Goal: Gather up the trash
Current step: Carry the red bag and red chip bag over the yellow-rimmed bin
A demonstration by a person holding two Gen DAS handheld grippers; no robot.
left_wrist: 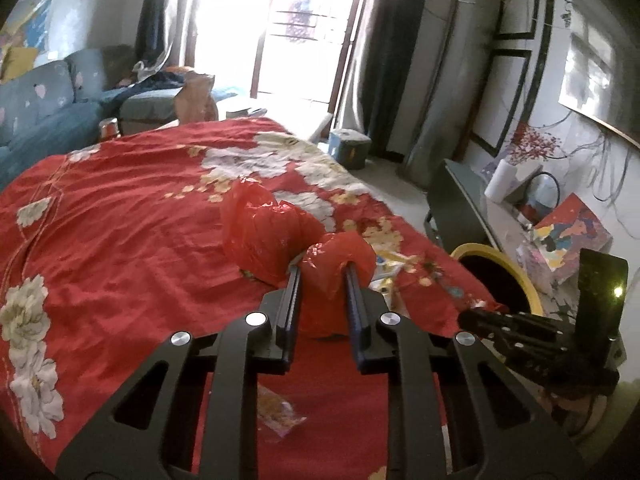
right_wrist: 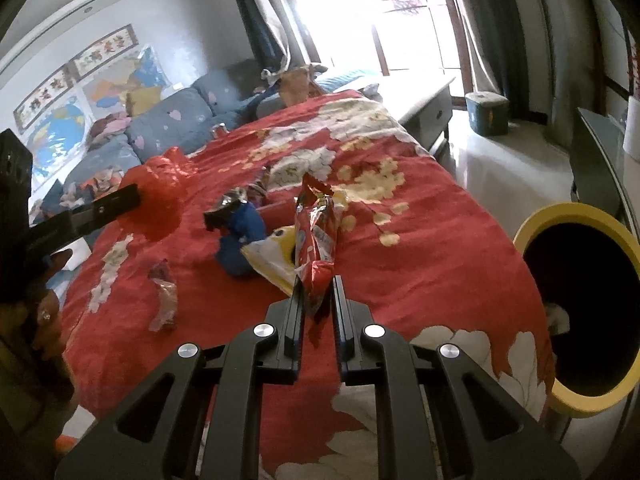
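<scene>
My left gripper [left_wrist: 323, 266] is shut on a crumpled red plastic bag [left_wrist: 272, 236] and holds it above the red floral bedspread [left_wrist: 120, 208]. The bag also shows in the right wrist view [right_wrist: 160, 196], with the left gripper's fingers [right_wrist: 116, 202]. My right gripper [right_wrist: 317, 285] is shut on a red snack wrapper [right_wrist: 316, 236], held upright over the bed. A blue wrapper [right_wrist: 240, 236], a yellow-white packet [right_wrist: 272, 260] and a clear wrapper [right_wrist: 164, 296] lie on the bedspread. A yellow-rimmed black bin [right_wrist: 580, 300] stands at the bed's right edge; it also shows in the left wrist view [left_wrist: 500, 276].
A blue sofa [right_wrist: 160, 128] with clothes runs along the bed's far left. A grey cabinet [right_wrist: 424, 100] and a small teal box [right_wrist: 486, 114] stand near the bright window. A grey panel [right_wrist: 596, 164] stands behind the bin. A small orange wrapper [left_wrist: 276, 412] lies under my left gripper.
</scene>
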